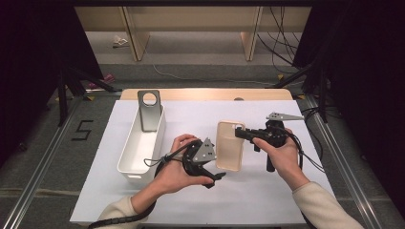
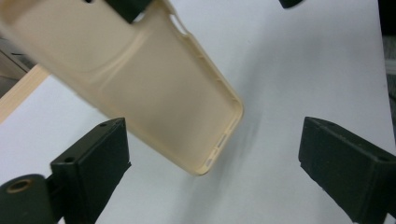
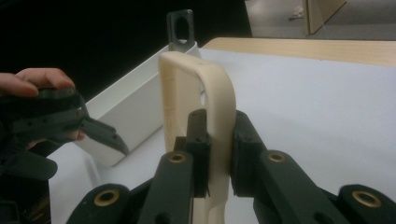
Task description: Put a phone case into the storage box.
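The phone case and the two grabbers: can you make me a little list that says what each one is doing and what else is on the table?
phone case: beige, empty, hollow side up, lifted off the table
right gripper: shut on the case's wall
left gripper: jaws wide open, not touching the case
white bin: left of the case, grey metal plate leaning inside
table: white sheet on top

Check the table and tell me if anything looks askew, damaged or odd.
Nothing looks damaged or spilled. The beige phone case is off the table, pinched at one edge by the right gripper. The left gripper is open beside it. The white bin sits square.
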The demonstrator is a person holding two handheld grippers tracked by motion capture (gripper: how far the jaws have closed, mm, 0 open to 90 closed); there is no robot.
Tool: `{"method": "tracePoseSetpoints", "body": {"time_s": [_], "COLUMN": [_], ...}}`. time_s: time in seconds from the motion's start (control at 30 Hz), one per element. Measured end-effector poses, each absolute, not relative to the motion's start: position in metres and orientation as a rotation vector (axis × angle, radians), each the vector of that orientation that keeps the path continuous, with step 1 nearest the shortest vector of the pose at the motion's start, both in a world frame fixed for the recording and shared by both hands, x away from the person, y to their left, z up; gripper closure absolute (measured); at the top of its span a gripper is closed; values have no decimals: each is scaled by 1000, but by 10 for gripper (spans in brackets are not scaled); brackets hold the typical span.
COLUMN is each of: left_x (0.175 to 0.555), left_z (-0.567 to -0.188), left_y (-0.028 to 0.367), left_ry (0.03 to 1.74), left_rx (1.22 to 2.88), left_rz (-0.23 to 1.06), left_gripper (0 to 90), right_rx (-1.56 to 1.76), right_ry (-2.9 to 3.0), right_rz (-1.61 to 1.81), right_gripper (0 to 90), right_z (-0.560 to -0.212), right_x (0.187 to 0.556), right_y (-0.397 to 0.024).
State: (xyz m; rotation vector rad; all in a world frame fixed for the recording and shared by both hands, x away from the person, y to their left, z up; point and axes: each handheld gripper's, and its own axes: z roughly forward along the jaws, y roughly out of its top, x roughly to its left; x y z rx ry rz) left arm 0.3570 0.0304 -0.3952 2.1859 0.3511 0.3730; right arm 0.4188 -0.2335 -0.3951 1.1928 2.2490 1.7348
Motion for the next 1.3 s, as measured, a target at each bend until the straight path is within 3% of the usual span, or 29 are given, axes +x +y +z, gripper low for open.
{"method": "tracePoseSetpoints", "body": {"time_s": [0.5,1.07,1.3], "left_x": [377,381,380], "left_z": [-393,-387,-385], "left_y": [56,62,63], "left_ry": [684,806,852], "left_rx": [1970,1842,1795], "left_rz": [400,357,358], "left_gripper": [91,289,422], "right_rx": [1161,1090,1072], "right_ry": [2242,2283,2294], "right_rz": [1769,1779,1778], "right_gripper": [809,808,808], "right_z": [-396,-396,-396], "right_x": [416,409,406], "right_y": [-233,-219,-213]}}
